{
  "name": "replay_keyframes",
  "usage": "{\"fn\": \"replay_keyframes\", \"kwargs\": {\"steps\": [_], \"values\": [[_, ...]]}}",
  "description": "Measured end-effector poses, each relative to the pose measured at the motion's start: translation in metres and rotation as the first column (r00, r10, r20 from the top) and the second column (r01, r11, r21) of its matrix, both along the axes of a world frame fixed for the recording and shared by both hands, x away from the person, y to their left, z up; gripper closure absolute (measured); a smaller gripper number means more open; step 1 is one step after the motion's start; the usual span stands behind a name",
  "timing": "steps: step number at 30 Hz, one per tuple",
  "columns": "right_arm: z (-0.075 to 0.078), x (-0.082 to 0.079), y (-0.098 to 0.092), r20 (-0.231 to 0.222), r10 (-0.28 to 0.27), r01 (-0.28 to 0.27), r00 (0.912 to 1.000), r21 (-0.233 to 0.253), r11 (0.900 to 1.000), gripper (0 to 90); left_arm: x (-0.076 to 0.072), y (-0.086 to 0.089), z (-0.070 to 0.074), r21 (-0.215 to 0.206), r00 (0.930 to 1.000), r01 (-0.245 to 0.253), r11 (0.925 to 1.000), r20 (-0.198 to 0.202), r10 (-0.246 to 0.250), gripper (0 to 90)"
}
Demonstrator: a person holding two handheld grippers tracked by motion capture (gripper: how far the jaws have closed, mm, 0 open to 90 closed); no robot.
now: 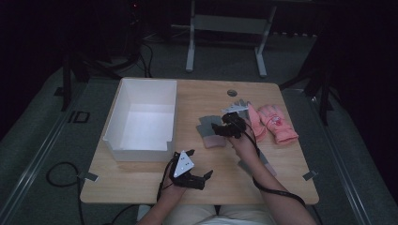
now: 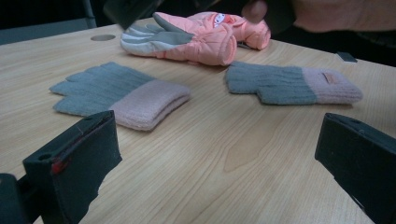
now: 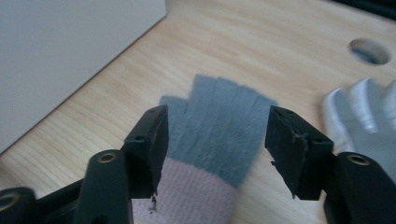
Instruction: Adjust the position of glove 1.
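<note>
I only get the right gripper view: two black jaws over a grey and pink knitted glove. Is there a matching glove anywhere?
Observer: Yes, a second knitted glove lies nearer the person, apart from the first knitted glove.
Operator: What's the white thing at my right edge?
Observer: The pale palm of a padded pink glove; another pink glove lies beside it.
Operator: And the other gripper?
Observer: The left gripper is open, low at the table's near edge, in front of a white box.

no text can be read; the small tag (image 2: 329,77) on the knit glove (image 2: 292,84) cuff is too blurred.
</note>
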State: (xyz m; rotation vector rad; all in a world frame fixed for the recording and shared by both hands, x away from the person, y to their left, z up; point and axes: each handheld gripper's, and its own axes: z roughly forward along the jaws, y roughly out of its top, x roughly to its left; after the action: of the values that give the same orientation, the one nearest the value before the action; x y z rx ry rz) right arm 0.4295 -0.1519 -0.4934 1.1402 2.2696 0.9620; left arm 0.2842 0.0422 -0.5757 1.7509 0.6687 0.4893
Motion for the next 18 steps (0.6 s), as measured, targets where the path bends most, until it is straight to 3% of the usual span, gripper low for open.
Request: {"fn": "replay_keyframes", "kwargs": {"steps": [5,8,14,16,18], "values": [[-0.015,0.009,0.007,-0.033,0.003,-0.004,0.9994,-0.024,1.000,47.3,0.000,0.000,0.000,-0.003,0.9999,0.012,0.9999,-0.001,-0.012,0.0],[-0.025,0.019,0.009,-0.103,0.026,-0.027,0.9943,-0.012,1.000,51.0,0.000,0.000,0.000,-0.002,0.9999,0.015,0.9999,-0.001,-0.015,0.0],[-0.044,0.035,0.012,-0.126,0.004,-0.011,0.9920,-0.055,0.998,53.3,0.000,0.000,0.000,-0.011,0.9999,0.013,0.9999,-0.008,-0.013,0.0],[-0.050,0.038,0.014,-0.113,-0.006,-0.005,0.9935,-0.098,0.995,53.8,0.000,0.000,0.000,-0.013,0.9998,0.018,0.9998,-0.008,-0.018,0.0],[-0.055,0.041,0.013,-0.135,-0.012,0.000,0.9908,-0.092,0.996,54.1,0.000,0.000,0.000,-0.013,0.9997,0.023,0.9996,-0.007,-0.023,0.0]]}}
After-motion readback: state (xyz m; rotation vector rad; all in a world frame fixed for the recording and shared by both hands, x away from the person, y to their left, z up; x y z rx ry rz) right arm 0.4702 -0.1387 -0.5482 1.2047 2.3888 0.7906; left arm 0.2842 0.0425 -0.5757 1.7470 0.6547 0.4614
